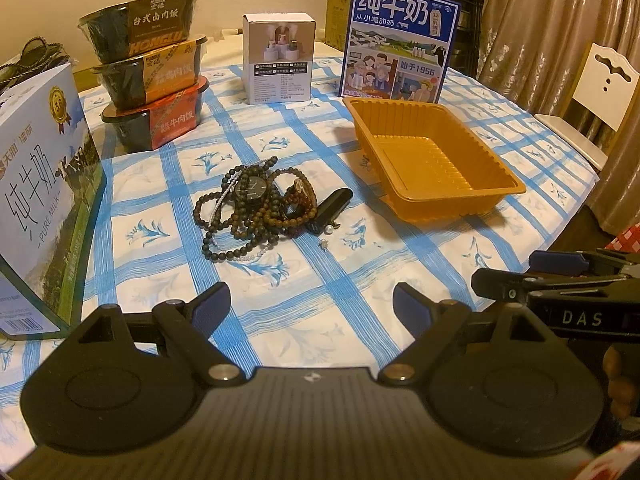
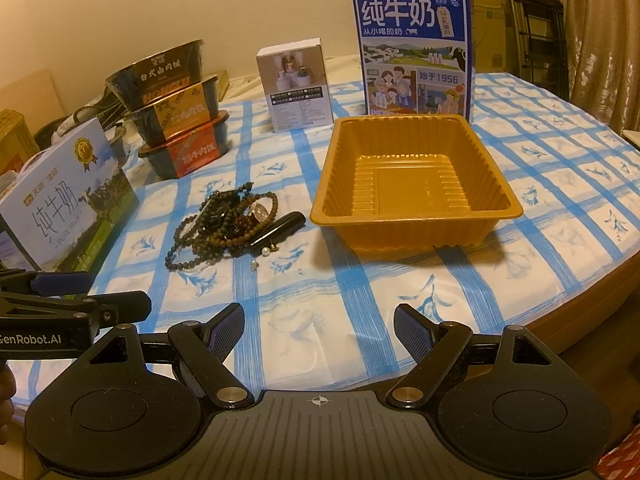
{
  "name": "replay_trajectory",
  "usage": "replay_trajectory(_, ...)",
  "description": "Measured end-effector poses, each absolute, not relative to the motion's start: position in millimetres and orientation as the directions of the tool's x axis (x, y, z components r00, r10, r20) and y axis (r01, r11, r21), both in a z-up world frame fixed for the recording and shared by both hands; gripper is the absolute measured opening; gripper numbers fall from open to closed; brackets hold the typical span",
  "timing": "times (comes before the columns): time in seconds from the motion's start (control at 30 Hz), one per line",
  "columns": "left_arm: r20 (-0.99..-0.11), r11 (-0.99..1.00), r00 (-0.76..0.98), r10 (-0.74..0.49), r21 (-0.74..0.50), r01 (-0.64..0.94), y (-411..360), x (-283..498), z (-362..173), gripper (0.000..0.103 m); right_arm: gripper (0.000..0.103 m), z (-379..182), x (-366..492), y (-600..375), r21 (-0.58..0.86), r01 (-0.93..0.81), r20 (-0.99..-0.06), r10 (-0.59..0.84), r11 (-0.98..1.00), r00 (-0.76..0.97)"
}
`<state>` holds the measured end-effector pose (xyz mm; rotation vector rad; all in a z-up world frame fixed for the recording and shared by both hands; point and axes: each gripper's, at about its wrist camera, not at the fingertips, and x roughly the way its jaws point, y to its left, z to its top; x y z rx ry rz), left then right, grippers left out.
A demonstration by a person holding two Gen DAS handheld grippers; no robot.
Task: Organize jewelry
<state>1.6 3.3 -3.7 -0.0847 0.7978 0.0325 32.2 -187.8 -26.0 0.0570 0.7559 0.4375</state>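
A tangled pile of jewelry (image 1: pixel 256 208) (image 2: pixel 224 226) lies mid-table: dark bead bracelets, a black watch, a pearl strand and a black oblong case (image 1: pixel 332 210) (image 2: pixel 278 229). Small pearl earrings (image 1: pixel 329 230) (image 2: pixel 265 251) lie loose beside it. An empty orange plastic tray (image 1: pixel 432 160) (image 2: pixel 412 184) sits to the pile's right. My left gripper (image 1: pixel 312 308) hovers open near the table's front, short of the pile. My right gripper (image 2: pixel 319 330) is open too, in front of the tray, holding nothing. Each gripper shows at the other view's edge.
Behind stand three stacked meal bowls (image 1: pixel 156 68) (image 2: pixel 176 108), a small white box (image 1: pixel 279 58) (image 2: pixel 298 84) and a blue milk carton (image 1: pixel 400 40) (image 2: pixel 416 56). Another milk box (image 1: pixel 44 200) (image 2: pixel 68 196) stands at left. A white chair (image 1: pixel 592 96) is at right.
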Motion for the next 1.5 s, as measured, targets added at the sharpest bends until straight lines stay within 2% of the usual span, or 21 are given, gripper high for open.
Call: replay_trajectory(1.5, -0.716, 0.996, 0.698, -0.003, -0.067, -0.064, 6.6, 4.2, 2.6, 0.087, 0.082, -22.9, 35.7, -185.7, 0.197, -0.359, -0.649, 0.396, 0.912, 0.649)
